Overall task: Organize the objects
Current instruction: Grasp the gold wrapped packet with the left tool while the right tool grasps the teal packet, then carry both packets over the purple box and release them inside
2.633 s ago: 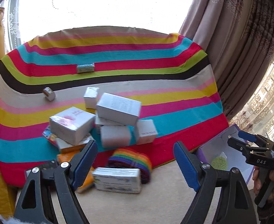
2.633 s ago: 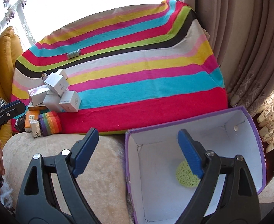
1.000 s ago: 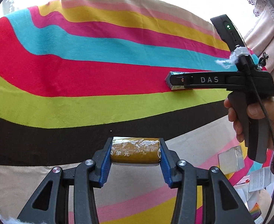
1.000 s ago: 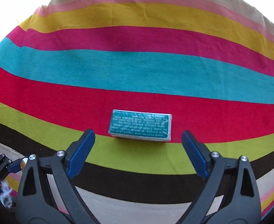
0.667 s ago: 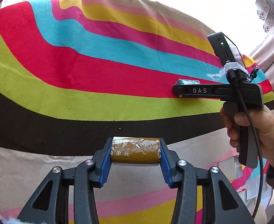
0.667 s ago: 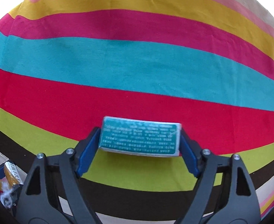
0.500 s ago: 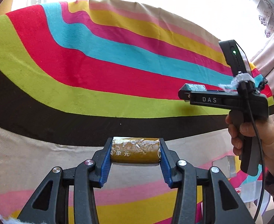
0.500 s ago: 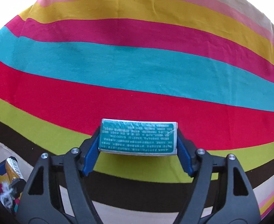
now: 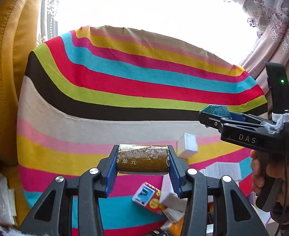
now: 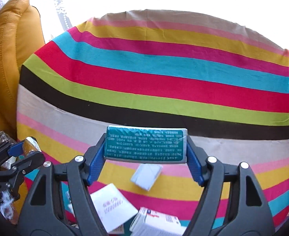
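My left gripper (image 9: 142, 162) is shut on a small gold foil-wrapped roll (image 9: 142, 161) and holds it above the striped cloth (image 9: 124, 90). My right gripper (image 10: 145, 153) is shut on a flat teal box (image 10: 145, 144), also held above the cloth (image 10: 164, 74). In the left wrist view the right gripper (image 9: 213, 116) shows at the right with the teal box (image 9: 216, 111) in it. In the right wrist view the left gripper (image 10: 24, 151) shows at the lower left with the gold roll (image 10: 31, 144).
A heap of white and printed boxes (image 9: 164, 198) lies low on the cloth, with a small white box (image 9: 186, 145) apart above it; the heap also shows in the right wrist view (image 10: 113, 206). A yellow leather cushion (image 9: 2, 78) stands at the left. Curtains (image 9: 272, 31) hang at the right.
Both grippers have drawn back and up from the cloth with their loads. The right gripper closed on the teal box about 0.7 s ago. The box heap has come into view below.
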Available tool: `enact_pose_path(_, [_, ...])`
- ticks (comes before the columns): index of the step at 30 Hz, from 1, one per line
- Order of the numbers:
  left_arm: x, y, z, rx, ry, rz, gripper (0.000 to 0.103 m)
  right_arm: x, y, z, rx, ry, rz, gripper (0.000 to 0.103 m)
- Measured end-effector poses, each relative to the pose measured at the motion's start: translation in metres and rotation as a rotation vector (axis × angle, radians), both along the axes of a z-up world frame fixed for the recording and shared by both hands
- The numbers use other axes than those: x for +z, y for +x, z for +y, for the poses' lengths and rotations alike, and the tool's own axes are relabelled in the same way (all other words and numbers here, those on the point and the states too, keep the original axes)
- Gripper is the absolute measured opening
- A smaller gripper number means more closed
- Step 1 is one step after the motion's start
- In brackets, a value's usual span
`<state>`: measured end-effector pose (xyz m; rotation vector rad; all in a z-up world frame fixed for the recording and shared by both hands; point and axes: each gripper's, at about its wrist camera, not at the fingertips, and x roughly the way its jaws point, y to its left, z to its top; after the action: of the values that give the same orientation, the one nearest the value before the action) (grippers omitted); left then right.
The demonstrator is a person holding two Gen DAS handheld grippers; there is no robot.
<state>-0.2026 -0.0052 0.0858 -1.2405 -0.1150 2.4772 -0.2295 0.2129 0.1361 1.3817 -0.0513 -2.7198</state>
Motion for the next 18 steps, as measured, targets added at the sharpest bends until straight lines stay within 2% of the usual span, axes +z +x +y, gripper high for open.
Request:
enact_pose_path(3, [0.007,0.037,0.01,0.001,-0.007,0.027,0.047,0.004,0.038,0.003,-0.001,0.011,0.038,0.076])
enact_pose_path(9, [0.007,0.098,0.037,-0.012,0.004,0.044,0.047,0.0,0.114,0.015,-0.02,0.015,0.06,0.075])
enact_pose_path(18, [-0.012,0.165,0.09,-0.093,0.07,-0.015,0.047,-0.016,0.209,0.049,-0.094,0.045,0.053,0.075])
